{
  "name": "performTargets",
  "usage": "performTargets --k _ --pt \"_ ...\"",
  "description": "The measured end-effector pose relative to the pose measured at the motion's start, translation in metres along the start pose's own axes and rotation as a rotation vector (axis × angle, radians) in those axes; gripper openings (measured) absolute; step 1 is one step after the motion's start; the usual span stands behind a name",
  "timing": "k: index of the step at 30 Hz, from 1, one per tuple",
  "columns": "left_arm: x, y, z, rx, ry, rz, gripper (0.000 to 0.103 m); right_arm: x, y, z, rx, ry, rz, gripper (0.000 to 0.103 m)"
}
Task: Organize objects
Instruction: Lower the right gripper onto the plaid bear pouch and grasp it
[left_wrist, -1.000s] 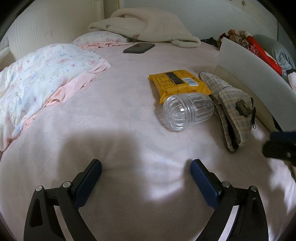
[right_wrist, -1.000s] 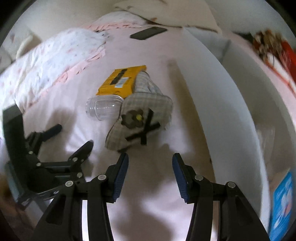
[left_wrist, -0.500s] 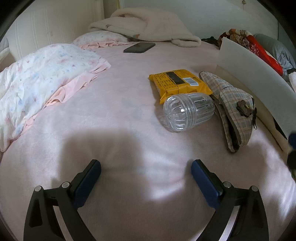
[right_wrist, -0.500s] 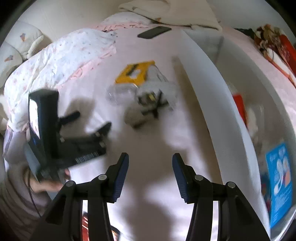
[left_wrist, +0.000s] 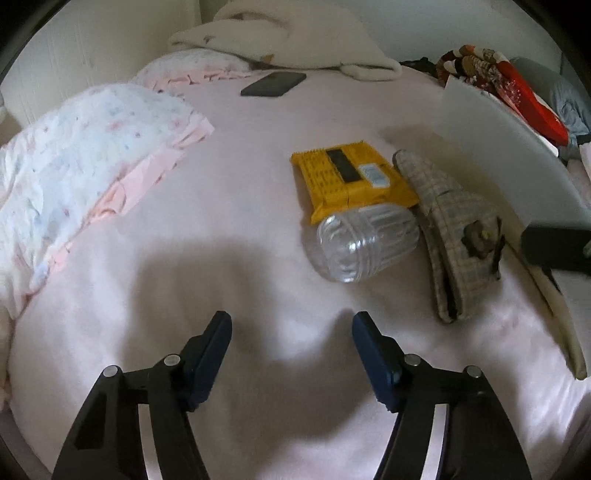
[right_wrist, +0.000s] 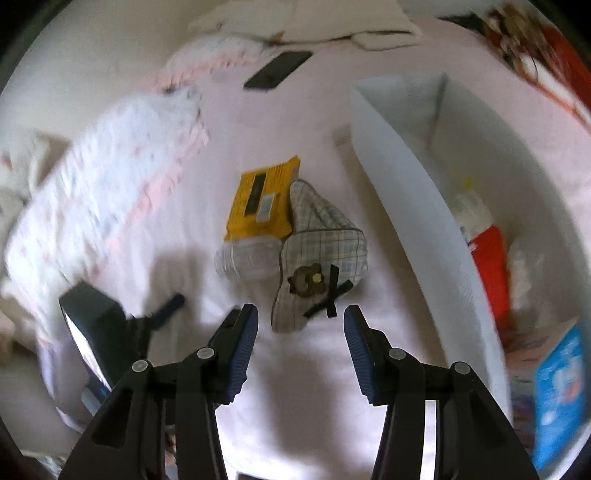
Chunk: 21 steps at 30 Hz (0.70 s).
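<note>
A yellow packet (left_wrist: 352, 181), a clear ribbed plastic jar (left_wrist: 365, 242) on its side and a plaid slipper (left_wrist: 458, 240) with a dark flower lie together on the pink bed. They also show in the right wrist view: packet (right_wrist: 264, 199), jar (right_wrist: 247, 258), slipper (right_wrist: 321, 254). My left gripper (left_wrist: 291, 330) is open and empty, short of the jar. My right gripper (right_wrist: 301, 325) is open and empty, above the near end of the slipper. A white bin (right_wrist: 402, 177) stands right of the slipper.
A black phone (left_wrist: 273, 84) lies far back on the bed. A floral quilt (left_wrist: 74, 162) is at the left. The bin holds a red item (right_wrist: 489, 266) and a blue packet (right_wrist: 561, 391). Blankets and clothes lie at the back.
The left gripper's jaws have narrowed and it has moved closer to the jar. The right gripper swung away and has come back over the slipper, higher than a second ago.
</note>
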<state>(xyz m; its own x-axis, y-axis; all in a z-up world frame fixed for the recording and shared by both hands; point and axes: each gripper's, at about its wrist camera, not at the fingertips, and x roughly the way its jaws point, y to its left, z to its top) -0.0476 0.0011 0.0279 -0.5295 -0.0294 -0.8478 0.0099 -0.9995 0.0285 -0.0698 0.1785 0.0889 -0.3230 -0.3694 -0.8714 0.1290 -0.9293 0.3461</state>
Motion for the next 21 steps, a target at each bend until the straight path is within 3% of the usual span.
performTargets --k 5,12,21 --pt "-0.016 -0.002 0.009 0.009 -0.036 -0.030 0.064 0.015 -0.025 -0.006 0.039 -0.003 0.066 0.048" --pt "-0.026 -0.013 0.007 0.053 -0.061 -0.048 0.064 0.021 -0.024 0.001 0.094 -0.056 0.128 0.046" --pt "-0.027 -0.015 0.005 0.068 -0.061 -0.046 0.064 0.050 -0.001 0.002 -0.012 -0.070 0.022 0.046"
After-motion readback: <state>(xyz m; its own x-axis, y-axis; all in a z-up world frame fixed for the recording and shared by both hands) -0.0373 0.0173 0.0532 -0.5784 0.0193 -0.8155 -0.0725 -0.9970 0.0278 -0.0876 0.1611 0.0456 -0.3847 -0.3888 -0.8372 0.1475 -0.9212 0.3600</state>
